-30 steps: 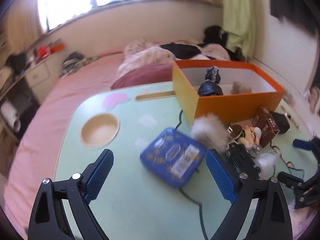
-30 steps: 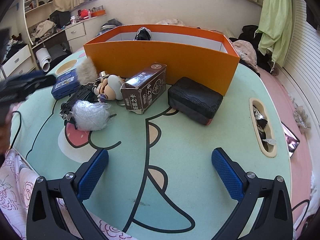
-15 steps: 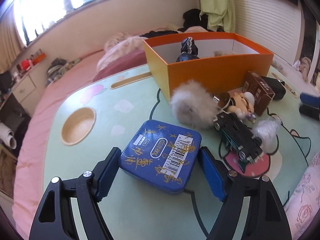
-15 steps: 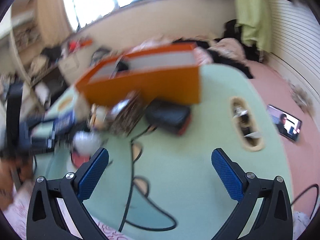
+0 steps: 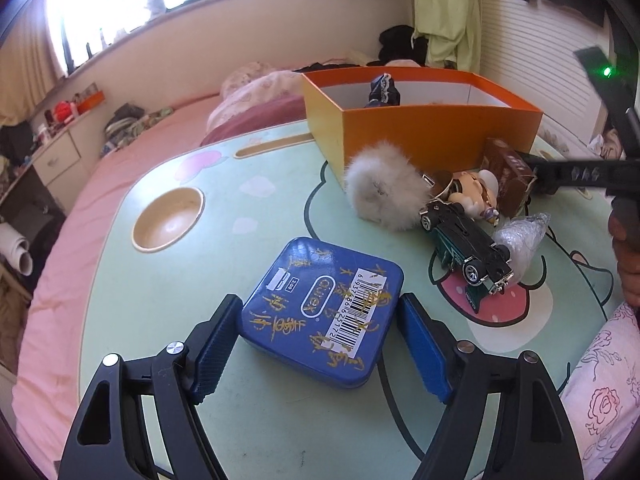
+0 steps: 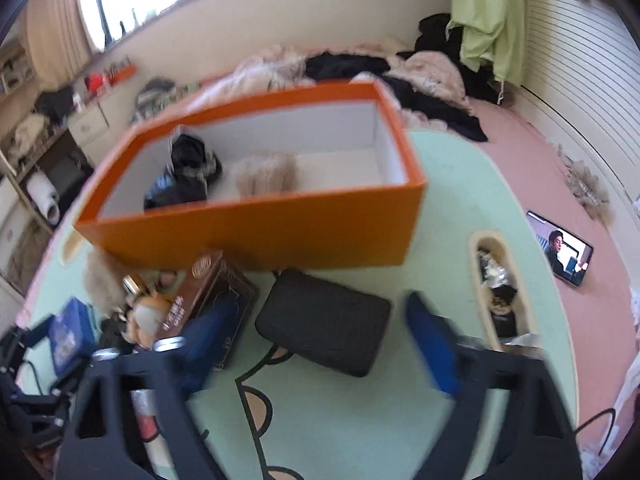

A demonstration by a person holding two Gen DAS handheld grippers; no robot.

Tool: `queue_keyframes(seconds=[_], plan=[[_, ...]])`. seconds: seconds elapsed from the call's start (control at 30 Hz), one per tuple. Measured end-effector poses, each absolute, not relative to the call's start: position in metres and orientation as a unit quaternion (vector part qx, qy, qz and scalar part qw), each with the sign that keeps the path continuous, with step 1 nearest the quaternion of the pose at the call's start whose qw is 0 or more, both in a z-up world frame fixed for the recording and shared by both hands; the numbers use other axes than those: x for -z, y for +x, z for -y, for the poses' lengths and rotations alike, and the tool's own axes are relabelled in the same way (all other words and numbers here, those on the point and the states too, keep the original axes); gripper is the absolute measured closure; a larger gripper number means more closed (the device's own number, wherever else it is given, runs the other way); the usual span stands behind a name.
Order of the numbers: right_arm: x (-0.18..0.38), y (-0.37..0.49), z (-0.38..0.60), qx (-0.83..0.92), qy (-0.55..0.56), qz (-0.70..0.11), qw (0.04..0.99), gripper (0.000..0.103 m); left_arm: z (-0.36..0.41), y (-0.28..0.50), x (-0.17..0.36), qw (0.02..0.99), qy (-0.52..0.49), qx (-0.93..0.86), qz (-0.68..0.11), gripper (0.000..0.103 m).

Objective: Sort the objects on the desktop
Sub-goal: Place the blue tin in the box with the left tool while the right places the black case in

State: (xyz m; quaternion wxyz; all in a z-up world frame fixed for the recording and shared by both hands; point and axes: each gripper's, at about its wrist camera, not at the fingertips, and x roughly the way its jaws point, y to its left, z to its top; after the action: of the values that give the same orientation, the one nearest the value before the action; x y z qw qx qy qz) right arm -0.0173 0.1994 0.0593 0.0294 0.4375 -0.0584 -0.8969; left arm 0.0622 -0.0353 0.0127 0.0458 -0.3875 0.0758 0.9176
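On the green cartoon table (image 5: 200, 280) lies a blue tin (image 5: 320, 304), and my left gripper (image 5: 318, 312) is shut on it, one pad against each side. My right gripper (image 6: 320, 312) straddles a black textured case (image 6: 324, 320); its jaws are closing, with small gaps still showing on both sides of the case. Behind the case stands the orange box (image 6: 256, 236), which holds a dark bundle (image 6: 188, 176) and a beige fluffy item (image 6: 268, 172). The left wrist view shows a fluffy pompom (image 5: 384, 196), a toy car (image 5: 464, 244), a figurine (image 5: 472, 196) and a brown carton (image 5: 512, 176) clustered by the box.
A plastic-wrapped ball (image 5: 524, 236) lies by the car. The table has a round cup hollow (image 5: 168, 220) and a long slot (image 6: 496, 292) with clutter in it. A phone (image 6: 566, 254) rests on the pink bed to the right. A black cable (image 6: 256, 432) runs across the table's front.
The left gripper's jaws came in from wide apart to grip the blue tin. The right gripper swung toward the orange box, over the black case, and its jaws narrowed.
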Motion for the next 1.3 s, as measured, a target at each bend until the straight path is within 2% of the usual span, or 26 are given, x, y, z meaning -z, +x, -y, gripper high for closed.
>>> queue_keyframes(seconds=[0.1, 0.27, 0.43, 0.7, 0.83, 0.9, 0.93, 1.0, 1.03, 1.1, 1.3], plan=[[-0.055, -0.006, -0.196, 0.904, 0.423, 0.044, 0.031, 0.036, 0.036, 0.064, -0.014, 0.046, -0.382, -0.92, -0.075, 0.025], [-0.063, 0.022, -0.215, 0.92, 0.384, 0.074, 0.043, 0.036, 0.04, 0.07, -0.025, 0.054, -0.358, -0.93, -0.063, 0.025], [-0.091, 0.037, -0.229, 0.939, 0.334, 0.079, 0.04, 0.036, 0.043, 0.06, -0.054, 0.088, -0.342, -0.936, 0.004, 0.025], [-0.143, -0.012, -0.214, 0.95, 0.301, 0.073, 0.046, 0.036, 0.005, -0.013, -0.116, 0.09, -0.315, -0.945, 0.007, 0.025], [-0.147, -0.061, -0.21, 0.941, 0.319, 0.099, 0.053, 0.036, -0.01, -0.067, -0.116, 0.069, -0.349, -0.935, 0.001, 0.024], [-0.14, -0.084, -0.207, 0.935, 0.34, 0.091, 0.05, 0.032, -0.01, -0.078, -0.109, 0.056, -0.367, -0.928, 0.015, 0.024], [-0.134, -0.094, -0.206, 0.929, 0.358, 0.084, 0.036, 0.032, -0.009, -0.075, -0.107, 0.059, -0.366, -0.928, 0.024, 0.024], [-0.13, -0.09, -0.211, 0.93, 0.355, 0.088, 0.032, 0.031, -0.003, -0.06, -0.103, 0.07, -0.353, -0.932, 0.047, 0.013], [-0.13, -0.082, -0.212, 0.933, 0.345, 0.092, 0.037, 0.029, 0.001, -0.052, -0.102, 0.07, -0.346, -0.934, 0.054, 0.005], [-0.13, -0.064, -0.215, 0.94, 0.326, 0.09, 0.042, 0.021, 0.01, -0.032, -0.102, 0.067, -0.334, -0.938, 0.062, 0.003], [-0.123, 0.0, -0.208, 0.943, 0.321, 0.047, 0.076, 0.021, 0.03, 0.024, -0.088, 0.062, -0.36, -0.93, 0.035, 0.003]])
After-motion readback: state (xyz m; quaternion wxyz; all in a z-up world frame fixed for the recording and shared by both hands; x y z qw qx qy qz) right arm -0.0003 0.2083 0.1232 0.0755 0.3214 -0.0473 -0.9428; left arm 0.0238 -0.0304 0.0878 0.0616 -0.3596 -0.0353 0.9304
